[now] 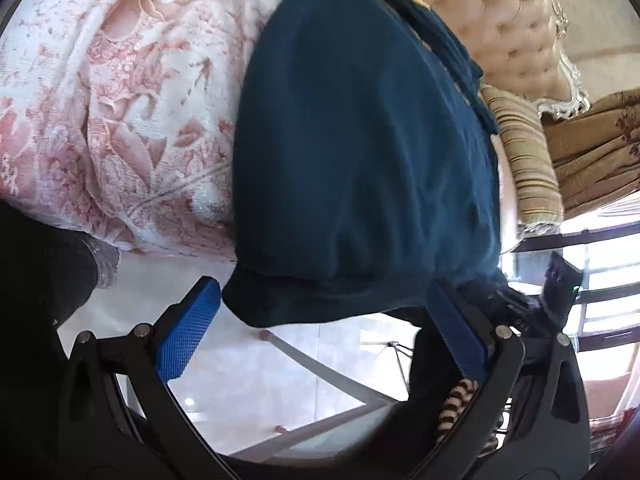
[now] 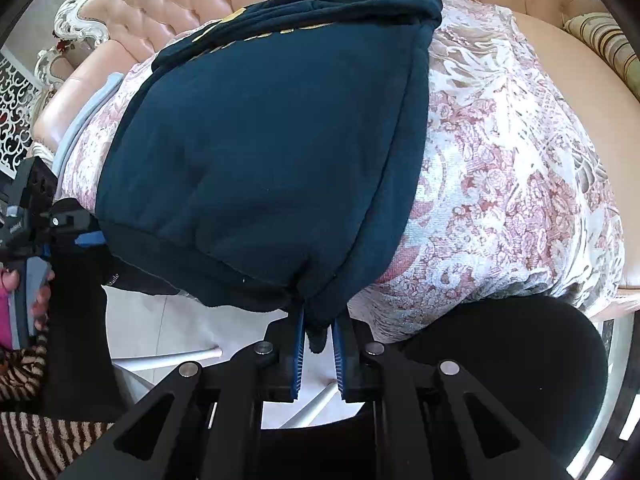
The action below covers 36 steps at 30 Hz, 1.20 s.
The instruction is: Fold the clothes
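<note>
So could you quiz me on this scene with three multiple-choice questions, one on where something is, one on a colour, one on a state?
1. Where does the sweatshirt lie?
A. On the floral cover over the sofa
B. On the floor
C. On a hanger

2. What colour are the pads on the left gripper?
A. Red
B. Blue
C. White

3. How does the right gripper stand?
A. Wide open, holding nothing
B. Out of view
C. Shut on the sweatshirt's hem

Answers:
1 A, the floral cloth shows around it.
2 B, both pads are bright blue.
3 C, dark cloth is pinched between its narrow pads.
</note>
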Motion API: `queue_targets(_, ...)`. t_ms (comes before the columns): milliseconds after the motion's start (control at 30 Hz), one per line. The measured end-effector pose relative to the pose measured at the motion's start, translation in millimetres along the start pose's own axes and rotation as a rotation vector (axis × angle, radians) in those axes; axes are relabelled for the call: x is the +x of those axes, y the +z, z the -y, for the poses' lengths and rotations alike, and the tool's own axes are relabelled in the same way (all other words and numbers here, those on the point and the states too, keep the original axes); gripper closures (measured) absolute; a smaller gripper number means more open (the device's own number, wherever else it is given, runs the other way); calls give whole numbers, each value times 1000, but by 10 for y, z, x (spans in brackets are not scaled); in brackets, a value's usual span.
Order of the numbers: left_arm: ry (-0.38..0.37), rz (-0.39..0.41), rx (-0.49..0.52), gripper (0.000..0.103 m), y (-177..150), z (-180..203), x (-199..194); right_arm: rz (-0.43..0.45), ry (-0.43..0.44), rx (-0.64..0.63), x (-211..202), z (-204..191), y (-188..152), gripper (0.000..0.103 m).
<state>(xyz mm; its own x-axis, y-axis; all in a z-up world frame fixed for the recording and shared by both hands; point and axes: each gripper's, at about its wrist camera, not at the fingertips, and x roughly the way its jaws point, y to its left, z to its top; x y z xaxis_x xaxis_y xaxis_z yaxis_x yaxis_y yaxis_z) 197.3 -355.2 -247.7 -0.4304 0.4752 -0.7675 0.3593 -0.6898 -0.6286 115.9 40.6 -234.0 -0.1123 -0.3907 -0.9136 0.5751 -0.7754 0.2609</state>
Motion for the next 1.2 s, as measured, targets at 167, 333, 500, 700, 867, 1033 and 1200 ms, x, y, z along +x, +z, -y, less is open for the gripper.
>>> queue_targets(167, -33, 18, -40, 0, 25, -111, 20, -12, -1, 6, 17, 89, 59, 90)
queue_targets(333, -67, 20, -63, 23, 44, -192, 61, -23, -4, 13, 29, 188, 101, 89)
queue_targets(500, -77, 10, -48, 28, 49, -188, 15, -26, 3, 22, 10, 238, 64, 89)
queue_targets(700, -34, 7, -6, 56, 0, -63, -109, -29, 7, 24, -11, 280, 22, 89)
queue_targets(867, -20, -5, -10, 62, -40, -29, -227, -36, 4, 16, -23, 304, -16, 89)
queue_targets(1033, -80, 7, -17, 75, -71, -86, -280, -27, -14, -7, -64, 302, -65, 89)
queue_targets(1200, -140, 28, -10, 81, -62, -86, -270, -9, -42, -26, -130, 300, -122, 89)
